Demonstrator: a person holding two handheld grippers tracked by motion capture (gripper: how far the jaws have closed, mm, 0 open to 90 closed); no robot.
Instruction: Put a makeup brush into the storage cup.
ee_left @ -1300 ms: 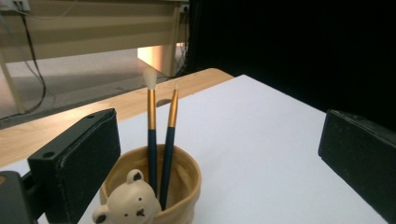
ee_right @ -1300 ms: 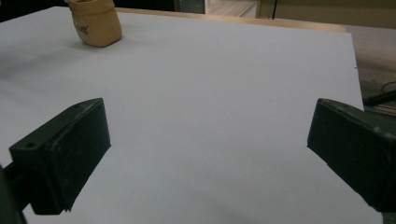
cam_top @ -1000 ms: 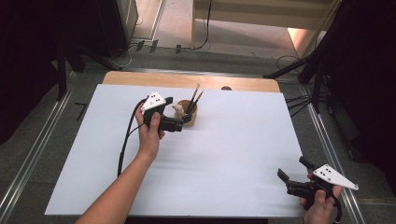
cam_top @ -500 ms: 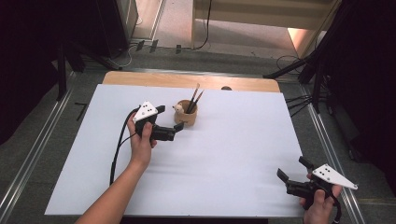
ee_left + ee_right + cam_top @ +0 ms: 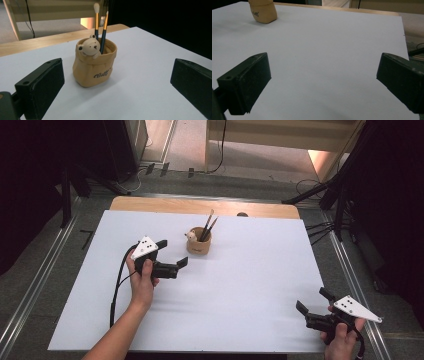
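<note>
Left gripper (image 5: 172, 255), jaws spread wide and empty, faces the pen pot (image 5: 199, 241); a careless nudge could tip it.

My left gripper (image 5: 171, 254) had matt black pads (image 5: 41, 87). The tan pot (image 5: 93, 66) ahead looked like soft, matt cloth, its little bear (image 5: 88, 48) smooth and faintly glossy. The brushes (image 5: 100, 27) had shiny gold-coloured bands. The table (image 5: 250, 285) wore smooth white paper over bare wood.
</note>
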